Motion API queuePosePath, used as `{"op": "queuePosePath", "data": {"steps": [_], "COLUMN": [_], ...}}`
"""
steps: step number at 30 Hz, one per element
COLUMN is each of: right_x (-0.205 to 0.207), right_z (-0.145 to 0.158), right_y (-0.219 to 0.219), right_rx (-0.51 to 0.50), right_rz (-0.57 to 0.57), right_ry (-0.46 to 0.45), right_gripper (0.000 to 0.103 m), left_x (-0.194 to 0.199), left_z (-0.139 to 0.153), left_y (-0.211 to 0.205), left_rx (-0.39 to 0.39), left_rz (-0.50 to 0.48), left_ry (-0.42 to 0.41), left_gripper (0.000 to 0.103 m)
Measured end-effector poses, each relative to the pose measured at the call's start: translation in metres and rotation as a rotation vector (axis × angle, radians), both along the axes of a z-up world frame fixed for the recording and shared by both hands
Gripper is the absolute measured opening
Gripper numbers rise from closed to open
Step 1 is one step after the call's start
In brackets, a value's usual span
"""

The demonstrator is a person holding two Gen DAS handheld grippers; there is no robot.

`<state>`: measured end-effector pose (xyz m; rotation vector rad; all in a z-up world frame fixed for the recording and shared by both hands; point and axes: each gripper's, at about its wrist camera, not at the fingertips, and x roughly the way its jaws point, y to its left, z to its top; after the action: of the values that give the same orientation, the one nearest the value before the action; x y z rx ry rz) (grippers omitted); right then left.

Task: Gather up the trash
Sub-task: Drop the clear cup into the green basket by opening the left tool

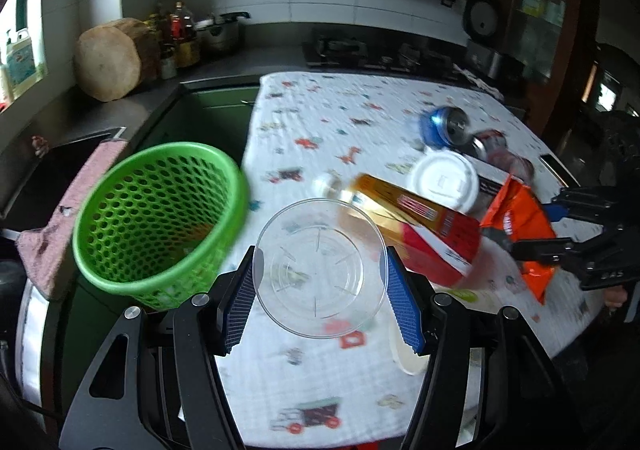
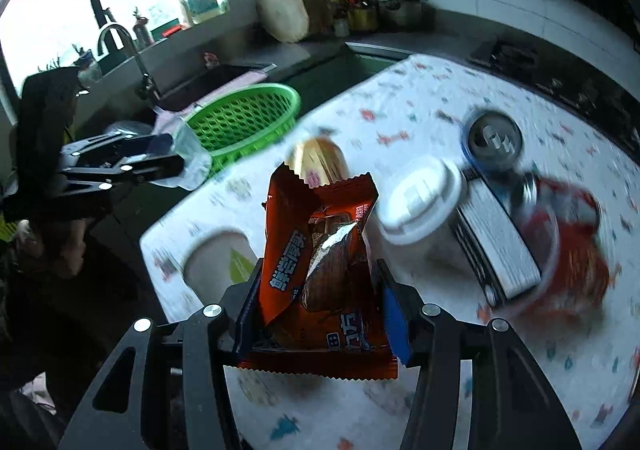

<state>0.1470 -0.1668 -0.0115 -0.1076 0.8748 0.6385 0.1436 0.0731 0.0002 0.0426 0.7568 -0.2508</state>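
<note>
The left gripper has its jaws pinching a clear cup beside the green basket; the right gripper clamps an orange wrapper. The basket looks empty. Cans, a bottle and a lidded cup remain on the worktop, so collecting has barely started.

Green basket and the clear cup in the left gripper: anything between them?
Nothing: in the left wrist view, only bare patterned tablecloth separates the green basket from the clear plastic cup gripped by the left gripper.
</note>
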Motion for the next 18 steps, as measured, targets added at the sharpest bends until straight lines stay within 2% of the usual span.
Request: {"op": "queuePosePath", "data": {"steps": [8,13,18], "right_x": [0.032,0.056,0.077], "right_z": [0.033,0.040,0.043], "right_y": [0.049,0.085,0.117], "right_rx": [0.029,0.044,0.053], "right_rz": [0.065,0.096,0.123], "right_ry": [-0.038,-0.023,-0.004], "right_gripper": [0.051,0.051,0.051], "left_x": [0.037,0.074,0.101], "left_z": [0.010,-0.005,-0.024], "left_y": [0.059,0.098,0.121], "left_rx": [0.000,-0.026,-0.030], "left_rz": [0.135,0.232,0.295], "left_ry": [-0.006,0.043,0.089], "left_gripper": [0.060,0.060,0.061]}}
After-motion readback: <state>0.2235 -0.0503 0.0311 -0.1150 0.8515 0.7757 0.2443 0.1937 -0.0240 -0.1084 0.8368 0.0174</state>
